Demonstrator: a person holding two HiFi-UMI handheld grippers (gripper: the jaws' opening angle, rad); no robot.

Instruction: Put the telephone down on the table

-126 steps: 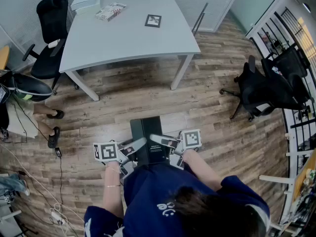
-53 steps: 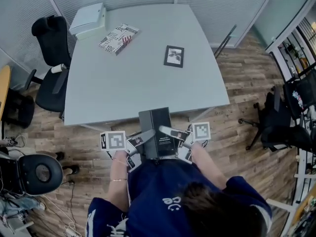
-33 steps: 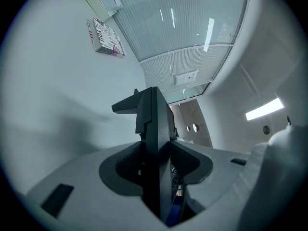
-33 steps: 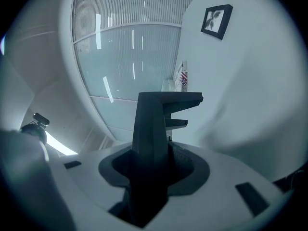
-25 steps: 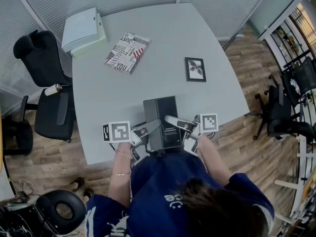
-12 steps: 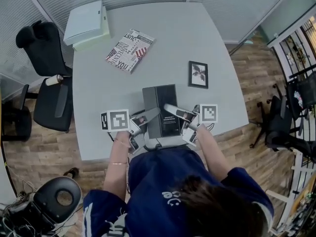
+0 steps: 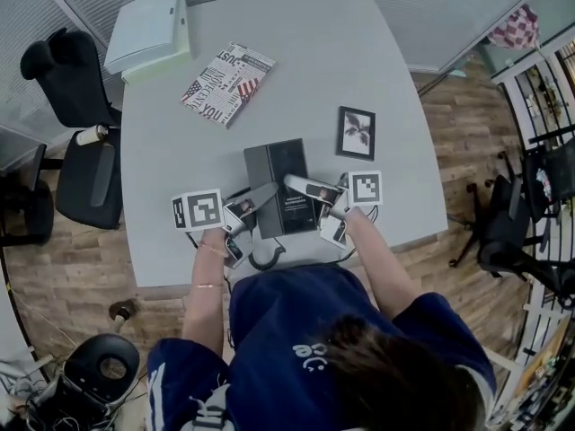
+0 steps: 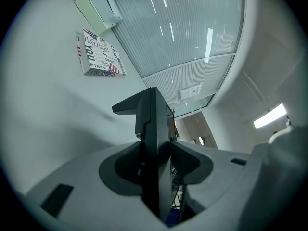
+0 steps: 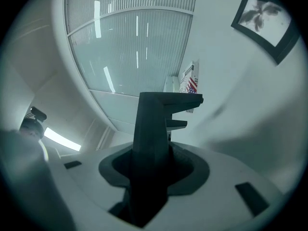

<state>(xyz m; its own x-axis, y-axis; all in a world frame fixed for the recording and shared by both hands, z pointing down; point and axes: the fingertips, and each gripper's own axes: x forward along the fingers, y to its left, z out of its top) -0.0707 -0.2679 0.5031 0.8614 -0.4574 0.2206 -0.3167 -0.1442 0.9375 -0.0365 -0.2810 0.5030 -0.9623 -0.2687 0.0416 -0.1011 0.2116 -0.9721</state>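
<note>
While left gripper (image 7: pixel 255 197) and right gripper (image 7: pixel 307 188) clamp the telephone (image 7: pixel 278 171), cord (image 7: pixel 261 259) seen only overhead

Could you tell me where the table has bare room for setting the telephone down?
Bare: the table between the magazine and the picture frame, just ahead of the telephone, and the far right corner. Crowded: the far left corner, where the white box sits beside the magazine.

Grey counter (image 7: pixel 377 52): pale flat boxes (image 7: pixel 148 32) at far left corner; printed book (image 7: pixel 227 83) near them; framed picture (image 7: pixel 357 133) towards right edge
</note>
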